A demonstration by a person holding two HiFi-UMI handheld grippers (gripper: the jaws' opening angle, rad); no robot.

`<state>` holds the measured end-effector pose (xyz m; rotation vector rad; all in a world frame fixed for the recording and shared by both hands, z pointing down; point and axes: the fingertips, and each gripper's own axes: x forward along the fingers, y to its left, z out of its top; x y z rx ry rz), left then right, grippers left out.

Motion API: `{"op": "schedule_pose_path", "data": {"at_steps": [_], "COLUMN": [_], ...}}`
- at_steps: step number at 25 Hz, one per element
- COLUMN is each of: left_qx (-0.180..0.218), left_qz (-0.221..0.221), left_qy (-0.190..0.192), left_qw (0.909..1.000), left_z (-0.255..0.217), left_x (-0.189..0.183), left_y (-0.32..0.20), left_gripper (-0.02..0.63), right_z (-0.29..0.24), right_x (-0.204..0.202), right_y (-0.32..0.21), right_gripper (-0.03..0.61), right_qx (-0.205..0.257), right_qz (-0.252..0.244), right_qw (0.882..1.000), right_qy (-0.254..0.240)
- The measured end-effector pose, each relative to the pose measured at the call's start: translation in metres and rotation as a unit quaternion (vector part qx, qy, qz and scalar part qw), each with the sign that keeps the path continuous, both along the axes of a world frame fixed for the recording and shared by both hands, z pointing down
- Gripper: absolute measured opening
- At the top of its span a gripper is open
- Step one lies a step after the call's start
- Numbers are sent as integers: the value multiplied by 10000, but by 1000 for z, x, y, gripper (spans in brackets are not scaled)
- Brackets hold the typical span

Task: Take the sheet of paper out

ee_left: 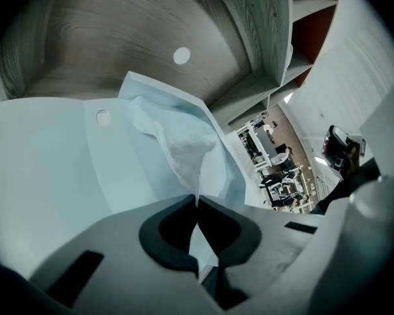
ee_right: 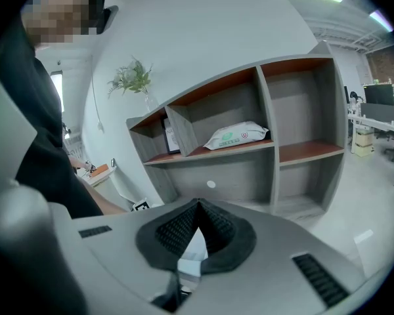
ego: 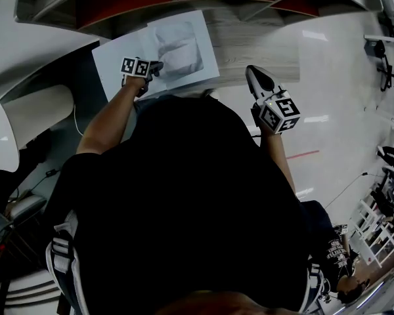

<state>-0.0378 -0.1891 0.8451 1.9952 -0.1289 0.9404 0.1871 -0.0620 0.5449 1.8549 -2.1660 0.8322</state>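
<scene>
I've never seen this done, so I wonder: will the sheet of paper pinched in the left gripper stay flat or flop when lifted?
Probably floppy: the sheet of paper already bends and creases above the left gripper, which pinches just one edge. It is likely very light, since so small a pinch seems enough to carry it. A hard tug might crumple or tear it.

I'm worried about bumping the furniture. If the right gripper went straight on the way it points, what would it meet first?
The right gripper would probably hit the shelf unit's grey wood panel below the wipes pack; depth is unclear.
</scene>
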Motion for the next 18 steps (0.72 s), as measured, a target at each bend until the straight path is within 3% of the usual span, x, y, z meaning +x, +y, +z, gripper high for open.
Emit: {"op": "schedule_pose_path", "data": {"at_steps": [18], "left_qx": [421], "left_qz": [-584], "left_qy": [-221], "left_qw": [9972], "left_z": [-21], "left_x": [-51], "left_y": [-13], "left_gripper": [20], "right_z": [1], "right_x": [-3], "right_y": [-9], "right_gripper": [12], "right_qx": [160], "right_qz": [-499], "right_qw": [9986], "right_qy": [-49]}}
